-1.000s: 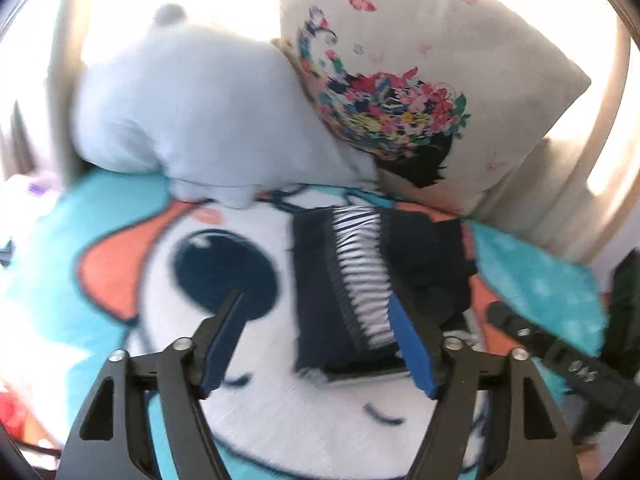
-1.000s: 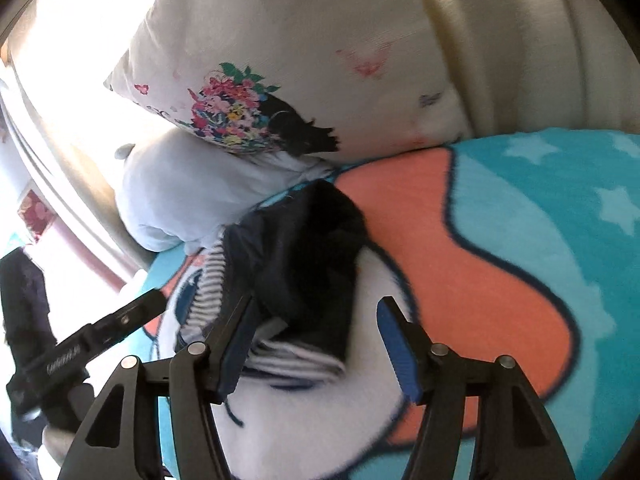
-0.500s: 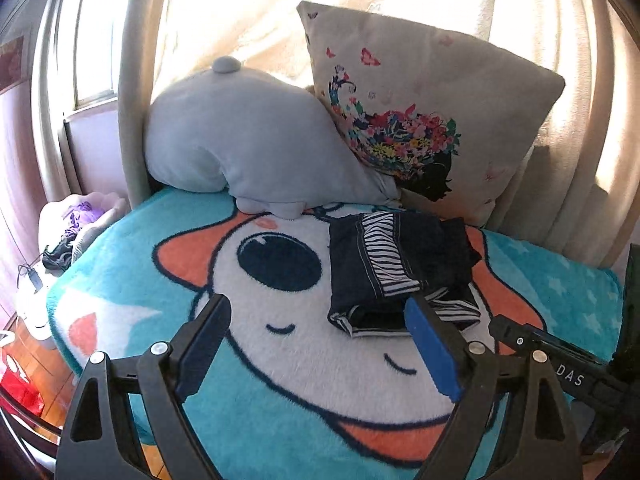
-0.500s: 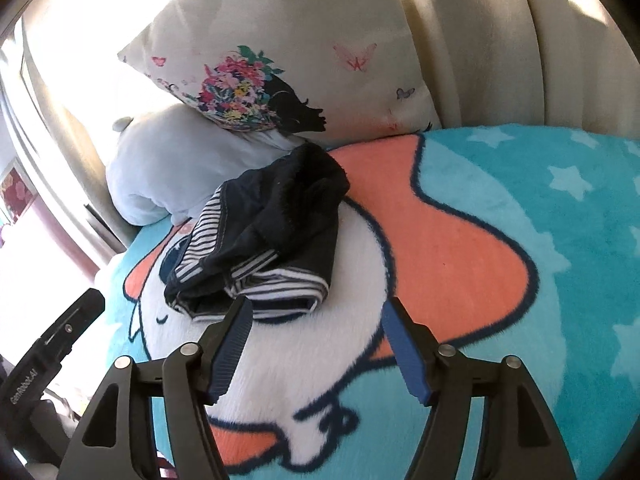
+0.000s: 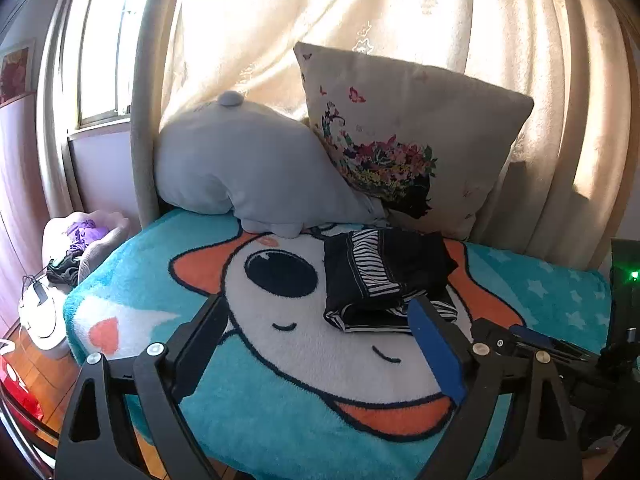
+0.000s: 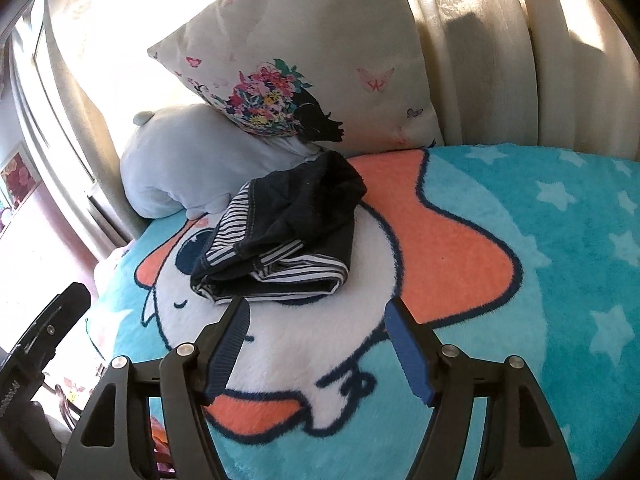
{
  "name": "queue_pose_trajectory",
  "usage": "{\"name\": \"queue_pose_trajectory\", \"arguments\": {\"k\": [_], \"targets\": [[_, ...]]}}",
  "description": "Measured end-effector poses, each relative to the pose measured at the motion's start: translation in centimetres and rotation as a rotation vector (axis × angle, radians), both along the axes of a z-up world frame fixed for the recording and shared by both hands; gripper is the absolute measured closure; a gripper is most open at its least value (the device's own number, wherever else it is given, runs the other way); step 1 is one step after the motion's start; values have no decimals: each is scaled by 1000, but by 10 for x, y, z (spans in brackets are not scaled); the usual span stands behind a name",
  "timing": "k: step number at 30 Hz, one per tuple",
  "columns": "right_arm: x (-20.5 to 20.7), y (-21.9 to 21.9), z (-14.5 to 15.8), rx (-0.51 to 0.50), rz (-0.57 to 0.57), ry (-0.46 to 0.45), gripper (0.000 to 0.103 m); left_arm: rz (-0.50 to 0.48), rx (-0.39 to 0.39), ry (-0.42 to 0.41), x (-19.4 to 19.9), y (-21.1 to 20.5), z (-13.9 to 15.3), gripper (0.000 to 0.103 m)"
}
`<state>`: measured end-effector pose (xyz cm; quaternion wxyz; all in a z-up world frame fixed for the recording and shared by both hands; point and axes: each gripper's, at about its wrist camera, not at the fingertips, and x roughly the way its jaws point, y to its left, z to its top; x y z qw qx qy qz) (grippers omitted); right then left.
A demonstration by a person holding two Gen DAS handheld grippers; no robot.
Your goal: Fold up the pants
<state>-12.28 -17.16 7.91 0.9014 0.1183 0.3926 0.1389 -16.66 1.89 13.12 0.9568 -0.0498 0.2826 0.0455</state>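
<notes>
The dark navy pants (image 5: 384,276) with a striped lining lie folded in a compact bundle on the cartoon blanket (image 5: 280,360), just in front of the pillows. They also show in the right wrist view (image 6: 288,224). My left gripper (image 5: 316,332) is open and empty, hovering well short of the bundle. My right gripper (image 6: 316,332) is open and empty, its fingertips just short of the bundle's near edge. The right gripper's body shows at the right edge of the left wrist view (image 5: 560,356).
A grey plush pillow (image 5: 248,172) and a floral cushion (image 5: 404,140) lean against the curtain (image 5: 360,20) behind the pants. Left of the bed are a heap of clothes (image 5: 80,236) and a wooden floor (image 5: 24,360). The blanket's edge drops off near me.
Both grippers have pulled back and up from the folded pants, which now sit farther away and lie still. Both stayed open.
</notes>
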Motion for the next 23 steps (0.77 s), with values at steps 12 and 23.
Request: {"name": "queue_pose_trajectory", "arguments": {"k": [12, 23], "targets": [[-19, 7, 15, -49, 18, -41, 24, 106, 50, -117, -28, 3, 18, 0], [5, 6, -10, -103, 6, 31, 24, -19, -45, 140, 29, 4, -31, 0]]}}
